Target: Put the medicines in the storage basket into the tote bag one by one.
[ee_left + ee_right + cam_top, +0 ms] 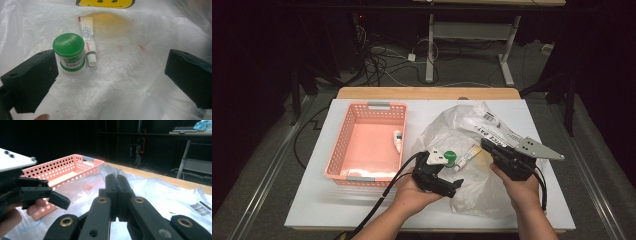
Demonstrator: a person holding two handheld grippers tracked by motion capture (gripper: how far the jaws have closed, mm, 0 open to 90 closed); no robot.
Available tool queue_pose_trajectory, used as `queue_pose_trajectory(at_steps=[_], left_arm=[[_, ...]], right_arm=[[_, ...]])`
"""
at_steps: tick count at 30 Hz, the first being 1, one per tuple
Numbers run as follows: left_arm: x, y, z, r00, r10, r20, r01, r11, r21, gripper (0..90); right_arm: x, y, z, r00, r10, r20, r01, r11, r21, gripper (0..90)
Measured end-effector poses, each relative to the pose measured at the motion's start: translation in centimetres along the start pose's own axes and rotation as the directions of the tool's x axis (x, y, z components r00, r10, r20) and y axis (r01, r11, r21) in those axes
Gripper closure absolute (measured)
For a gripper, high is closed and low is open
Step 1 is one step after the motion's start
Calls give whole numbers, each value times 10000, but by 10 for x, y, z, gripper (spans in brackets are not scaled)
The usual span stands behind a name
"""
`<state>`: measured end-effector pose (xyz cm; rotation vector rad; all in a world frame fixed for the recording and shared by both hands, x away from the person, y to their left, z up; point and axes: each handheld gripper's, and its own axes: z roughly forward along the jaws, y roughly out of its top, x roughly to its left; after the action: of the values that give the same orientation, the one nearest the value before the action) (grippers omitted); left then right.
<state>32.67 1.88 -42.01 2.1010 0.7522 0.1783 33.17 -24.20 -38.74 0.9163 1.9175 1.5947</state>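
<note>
While crinkled plastic bag [140, 82] glistens, round green-capped jar [69, 53] touches tube [88, 40].

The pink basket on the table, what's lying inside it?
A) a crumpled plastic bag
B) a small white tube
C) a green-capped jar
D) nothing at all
B: in the high view a small white tube lies inside the pink basket, near its right wall, while the green-capped jar stands outside on the plastic bag.
</note>
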Motion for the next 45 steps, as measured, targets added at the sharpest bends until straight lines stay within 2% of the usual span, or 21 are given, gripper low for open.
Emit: queue_pose_trajectory(at_steps=[8, 15, 18, 21, 32, 34, 40, 42, 45], left_arm=[[-5, -9, -19, 9997, 225, 95, -223, 9996, -145, 0], [-5, -17, -37, 9997, 183, 182, -177, 9993, -334, 0], [-6, -20, -44, 9994, 356, 43, -355, 9989, -315, 0], [-4, -24, -50, 9997, 246, 73, -243, 9989, -390, 0], [16, -35, -76, 9978, -19, -667, -18, 9984, -563, 0], [25, -39, -83, 9956, -154, -925, 99, 9982, -593, 0], [38, -45, -92, 9903, -382, -1337, 306, 9978, -587, 0], [46, -47, -98, 9854, -534, -1619, 435, 9970, -638, 0], [51, -49, -102, 9830, -694, -1699, 581, 9958, -706, 0]], right_arm=[[1, 0, 0, 10000, -9, 6, 9, 10000, 48, 900], [0, 0, 0, 10000, -40, 24, 40, 10000, 34, 900], [0, -1, 0, 10000, -31, 29, 30, 10000, 59, 900], [0, -1, 0, 10000, -50, 30, 50, 10000, 66, 900], [-1, 0, -1, 10000, -48, 64, 48, 10000, 44, 900], [-1, 0, -1, 10000, -40, 81, 40, 10000, 13, 900], [-1, 0, -2, 10000, -48, 85, 48, 10000, 23, 900], [-1, 0, -2, 10000, -28, 87, 27, 10000, 13, 900], [-2, 0, -2, 9999, 8, 109, -8, 10000, 18, 900]])
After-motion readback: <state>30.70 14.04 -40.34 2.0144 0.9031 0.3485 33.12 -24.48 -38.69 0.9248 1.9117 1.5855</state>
